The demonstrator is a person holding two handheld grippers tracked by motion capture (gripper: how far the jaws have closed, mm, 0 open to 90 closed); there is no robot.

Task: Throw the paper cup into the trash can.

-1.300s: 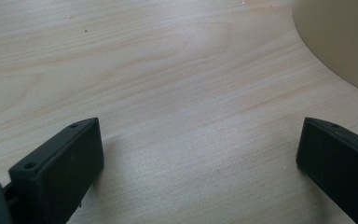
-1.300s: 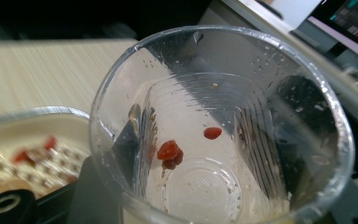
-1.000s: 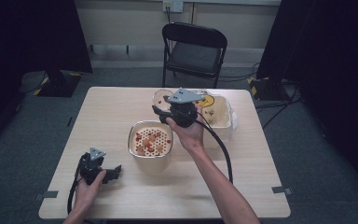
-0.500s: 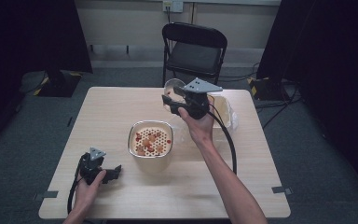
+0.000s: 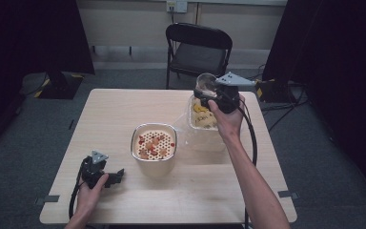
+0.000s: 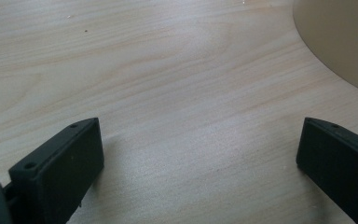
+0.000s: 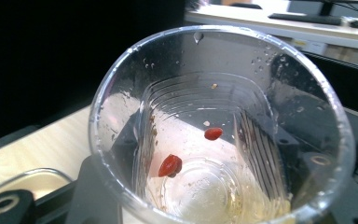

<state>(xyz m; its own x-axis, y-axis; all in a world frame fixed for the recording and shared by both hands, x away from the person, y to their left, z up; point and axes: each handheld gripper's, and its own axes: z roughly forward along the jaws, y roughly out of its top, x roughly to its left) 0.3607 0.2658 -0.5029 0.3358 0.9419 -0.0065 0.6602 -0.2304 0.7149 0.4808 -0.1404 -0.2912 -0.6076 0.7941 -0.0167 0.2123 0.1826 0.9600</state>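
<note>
Rt tongs (image 5: 208,93) lifted clear cup (image 5: 205,84) off toward far edge — lt tongs (image 5: 116,174) wide, resting.

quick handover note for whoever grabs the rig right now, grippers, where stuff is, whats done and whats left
Right gripper: shut on a clear plastic cup, held up over the far right of the table. Two red bits and some crumbs cling inside the cup; otherwise empty.
Left gripper: open, resting low at the near left, holding nothing.
Strainer bowl: mid-table, holding red pieces.
Clear container: below the cup, yellow contents inside.
Done: the cup looks emptied, probably into the strainer bowl.
Left: likely set the cup down; left gripper is free.
</note>
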